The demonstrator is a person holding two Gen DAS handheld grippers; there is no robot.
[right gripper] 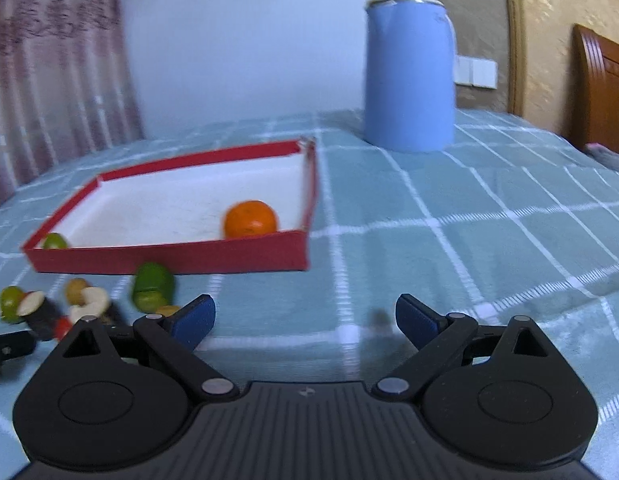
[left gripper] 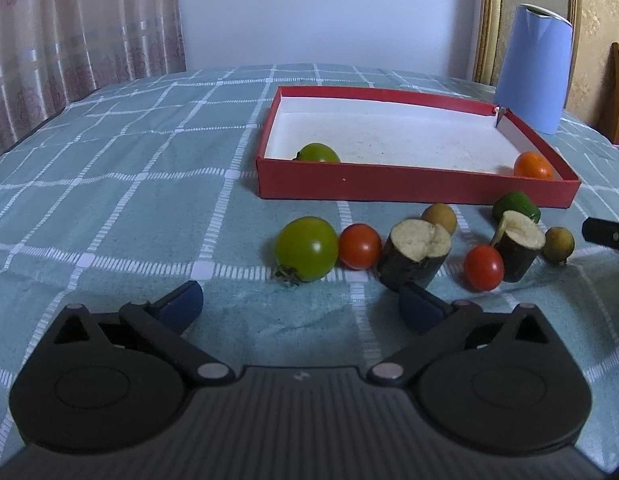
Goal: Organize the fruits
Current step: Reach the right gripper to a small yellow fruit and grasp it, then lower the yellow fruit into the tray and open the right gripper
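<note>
A red box point(left gripper: 413, 190) with a white floor holds a green tomato point(left gripper: 318, 153) and an orange point(left gripper: 532, 165). In front of it lie a big green tomato point(left gripper: 307, 249), two red tomatoes point(left gripper: 359, 246) point(left gripper: 483, 267), two cut dark-skinned chunks point(left gripper: 415, 254) point(left gripper: 517, 246), two small tan fruits point(left gripper: 440, 216) point(left gripper: 559, 243) and a green piece point(left gripper: 515, 205). My left gripper point(left gripper: 301, 306) is open and empty just short of this row. My right gripper point(right gripper: 305, 316) is open and empty, right of the fruits and in front of the box point(right gripper: 169, 258) with the orange point(right gripper: 250, 219).
A blue kettle point(right gripper: 409, 72) stands behind the box's right corner and also shows in the left wrist view point(left gripper: 535, 68). The checked teal cloth point(left gripper: 129, 168) covers the table. A curtain point(left gripper: 69, 28) hangs at the left, and a wooden chair point(right gripper: 603, 88) stands at the right.
</note>
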